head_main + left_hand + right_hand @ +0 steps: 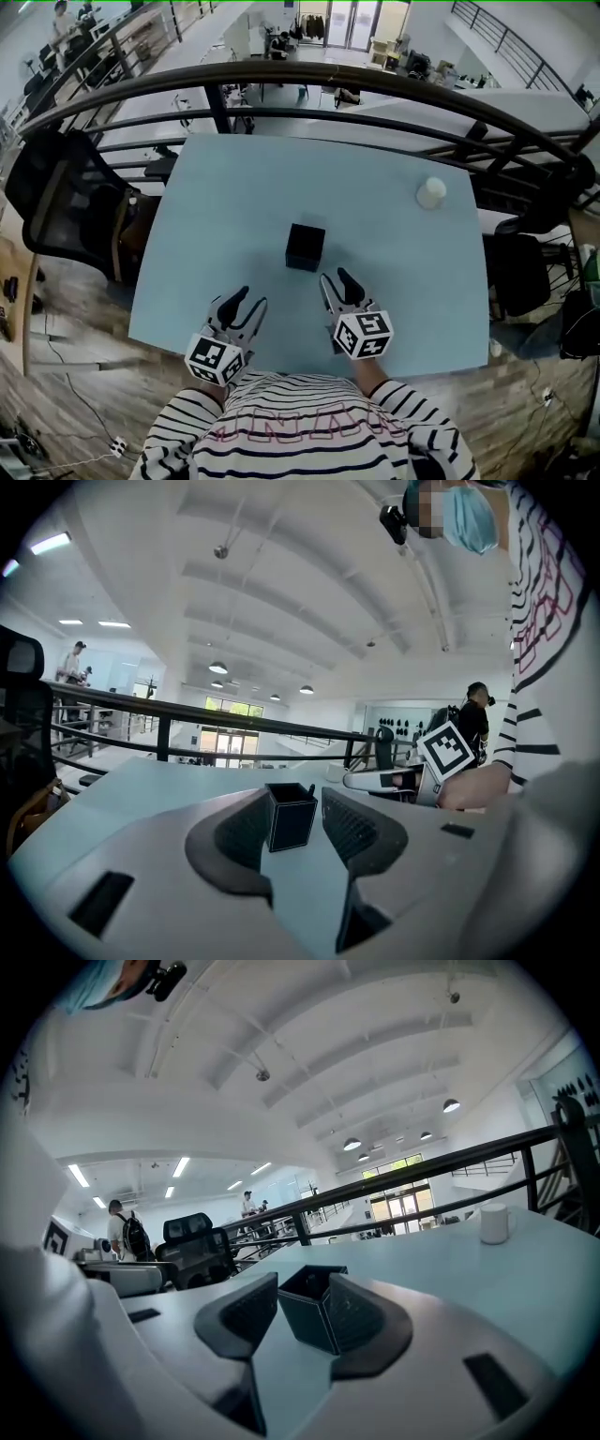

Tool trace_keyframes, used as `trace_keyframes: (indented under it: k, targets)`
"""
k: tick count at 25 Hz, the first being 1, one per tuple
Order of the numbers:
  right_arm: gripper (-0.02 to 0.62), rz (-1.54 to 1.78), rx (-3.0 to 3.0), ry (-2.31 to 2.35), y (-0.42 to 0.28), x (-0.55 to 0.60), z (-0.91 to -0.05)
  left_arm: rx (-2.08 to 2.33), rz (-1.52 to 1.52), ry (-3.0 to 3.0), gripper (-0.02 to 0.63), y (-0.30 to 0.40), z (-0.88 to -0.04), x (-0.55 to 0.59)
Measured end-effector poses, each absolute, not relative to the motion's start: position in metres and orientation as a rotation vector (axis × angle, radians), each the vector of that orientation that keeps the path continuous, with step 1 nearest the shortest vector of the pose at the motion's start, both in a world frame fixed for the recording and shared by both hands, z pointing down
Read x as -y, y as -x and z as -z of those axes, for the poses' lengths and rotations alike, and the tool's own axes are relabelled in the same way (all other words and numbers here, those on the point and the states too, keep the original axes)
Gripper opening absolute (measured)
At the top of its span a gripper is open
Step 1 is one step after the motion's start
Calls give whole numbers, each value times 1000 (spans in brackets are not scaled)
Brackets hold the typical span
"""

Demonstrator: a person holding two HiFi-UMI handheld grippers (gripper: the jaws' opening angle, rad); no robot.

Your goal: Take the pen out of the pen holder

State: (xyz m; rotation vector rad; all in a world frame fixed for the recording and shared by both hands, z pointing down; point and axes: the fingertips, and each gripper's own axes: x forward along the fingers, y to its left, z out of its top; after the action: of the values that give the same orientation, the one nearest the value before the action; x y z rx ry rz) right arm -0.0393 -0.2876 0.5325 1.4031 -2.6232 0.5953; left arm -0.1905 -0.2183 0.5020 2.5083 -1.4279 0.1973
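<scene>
A black square pen holder (306, 246) stands upright near the middle of the pale blue table (225, 197). In the left gripper view the holder (291, 819) shows a short dark pen tip (310, 788) poking above its rim. The pen cannot be made out in the head view. My left gripper (250, 298) is open and empty, a little short of the holder and to its left. My right gripper (335, 277) is also open and empty, just short of the holder's right corner. In the right gripper view the holder (314, 1305) appears between the jaws (304, 1283), which do not touch it.
A white cup (431, 192) stands near the table's far right corner. A dark curved railing (309, 80) runs beyond the far edge. A black office chair (70, 202) stands at the left side. The person's striped sleeves are at the near edge.
</scene>
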Motion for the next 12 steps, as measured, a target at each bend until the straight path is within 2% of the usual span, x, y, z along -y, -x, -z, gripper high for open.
trace_keyframes:
  k: [12]
  targets:
    - [169,-511,2534,-1506,67,313,-548,1281,-227,-2588,150,208,-508,232]
